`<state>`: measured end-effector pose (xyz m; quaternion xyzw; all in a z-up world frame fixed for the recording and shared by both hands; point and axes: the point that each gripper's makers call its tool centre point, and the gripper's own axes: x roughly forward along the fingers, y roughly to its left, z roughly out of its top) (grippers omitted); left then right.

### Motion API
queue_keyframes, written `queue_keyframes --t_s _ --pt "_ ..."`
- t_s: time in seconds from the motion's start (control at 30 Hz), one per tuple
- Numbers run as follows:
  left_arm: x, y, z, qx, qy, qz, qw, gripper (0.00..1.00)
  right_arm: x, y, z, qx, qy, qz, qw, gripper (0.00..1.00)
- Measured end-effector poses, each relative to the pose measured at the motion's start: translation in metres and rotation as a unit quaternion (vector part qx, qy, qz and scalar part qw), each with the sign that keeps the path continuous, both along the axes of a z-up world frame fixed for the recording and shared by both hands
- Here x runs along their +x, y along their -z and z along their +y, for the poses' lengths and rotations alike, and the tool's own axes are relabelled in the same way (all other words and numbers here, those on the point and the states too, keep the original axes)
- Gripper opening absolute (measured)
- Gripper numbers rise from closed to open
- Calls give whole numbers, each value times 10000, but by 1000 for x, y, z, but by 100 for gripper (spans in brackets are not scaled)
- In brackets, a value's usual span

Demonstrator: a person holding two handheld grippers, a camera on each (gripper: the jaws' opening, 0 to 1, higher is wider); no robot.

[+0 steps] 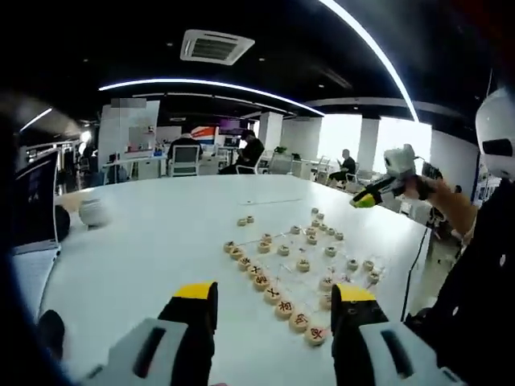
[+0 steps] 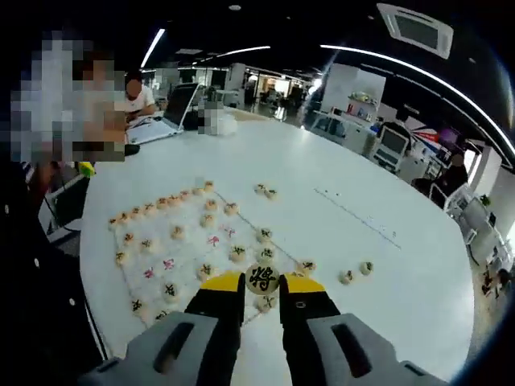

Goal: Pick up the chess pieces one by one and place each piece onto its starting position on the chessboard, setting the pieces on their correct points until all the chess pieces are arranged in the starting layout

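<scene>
Fingers of the right gripper (image 2: pixel 262 283) pinch a chess piece (image 2: pixel 262 278) — left gripper (image 1: pixel 273 296) spread — above the chessboard (image 2: pixel 189 241).

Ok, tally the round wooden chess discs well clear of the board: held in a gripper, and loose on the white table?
Round wooden chess disc held in right gripper: 1
Loose far pair: 2
Loose right-hand pair: 2
Total: 5

I am in an open-plan office: big white table (image 1: pixel 161 241), desks with monitors (image 2: pixel 394 141), seated people (image 1: pixel 251 151), ceiling air vent (image 1: pixel 216 46).
</scene>
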<state>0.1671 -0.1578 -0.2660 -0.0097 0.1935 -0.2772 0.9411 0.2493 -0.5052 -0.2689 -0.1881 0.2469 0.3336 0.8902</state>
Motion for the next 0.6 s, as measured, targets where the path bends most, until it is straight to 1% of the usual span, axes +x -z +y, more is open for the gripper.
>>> queue_keyframes --t_s 0.07,0.17,0.23,0.3,0.4,0.53,0.6 --pt "2 1 -5 32 77 25 10000 58 -14 7 -13 26 233 -36 9997 19" --pt "3 1 -11 67 157 60 9998 58 -39 18 -29 125 592 -3 9982 19" --pt "4 2 -12 104 181 78 9998 58 -51 22 -35 167 761 -10 9970 19" --pt "4 1 -13 119 188 91 9997 58 -60 23 -37 256 895 -17 9957 19" --pt "4 2 -14 127 191 104 9997 58 -62 21 -36 346 990 -69 9945 19" --pt "4 3 -15 145 214 128 9996 58 -51 21 -26 340 882 -108 9955 19" --pt "3 2 -15 134 211 119 9996 58 -44 25 -21 234 776 -71 9967 19"
